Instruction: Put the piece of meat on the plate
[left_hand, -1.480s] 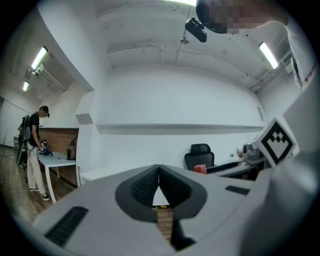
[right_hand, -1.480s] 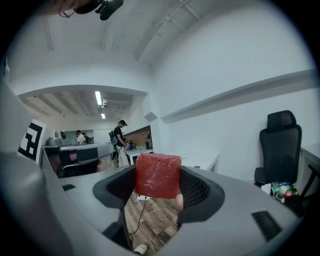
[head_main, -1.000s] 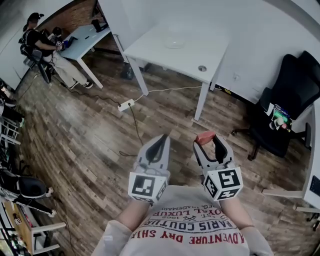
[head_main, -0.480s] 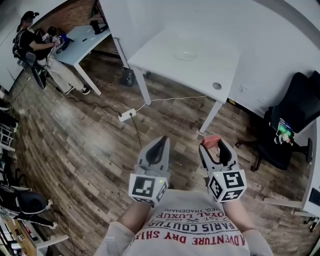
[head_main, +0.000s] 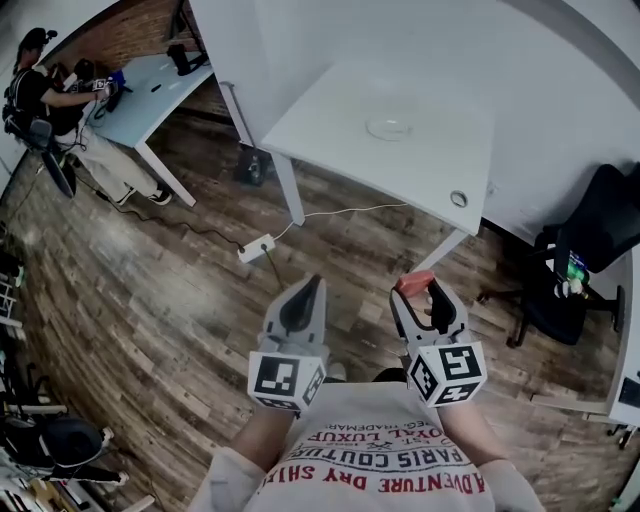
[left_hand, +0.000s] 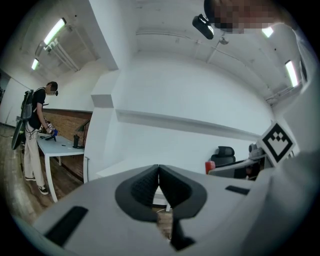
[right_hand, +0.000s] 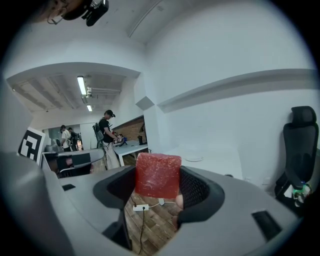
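A red block of meat (right_hand: 158, 175) sits clamped between the jaws of my right gripper (right_hand: 159, 182); in the head view the meat (head_main: 413, 282) pokes out at the tip of the right gripper (head_main: 418, 292), held above the wooden floor. My left gripper (head_main: 305, 295) is beside it on the left, jaws shut with nothing between them, as the left gripper view (left_hand: 159, 184) confirms. A small clear plate (head_main: 388, 128) lies on the white table (head_main: 330, 120) ahead, well beyond both grippers. The plate (right_hand: 192, 159) appears faintly in the right gripper view.
A power strip (head_main: 255, 248) with a white cable lies on the wooden floor before the table. A black office chair (head_main: 575, 270) stands at the right. A person (head_main: 45, 95) works at a light blue desk (head_main: 150, 85) at the far left. A white wall corner rises behind the table.
The table and plate have come closer and shifted rightward in the head view. Both grippers keep their pose, the right still holding the meat.
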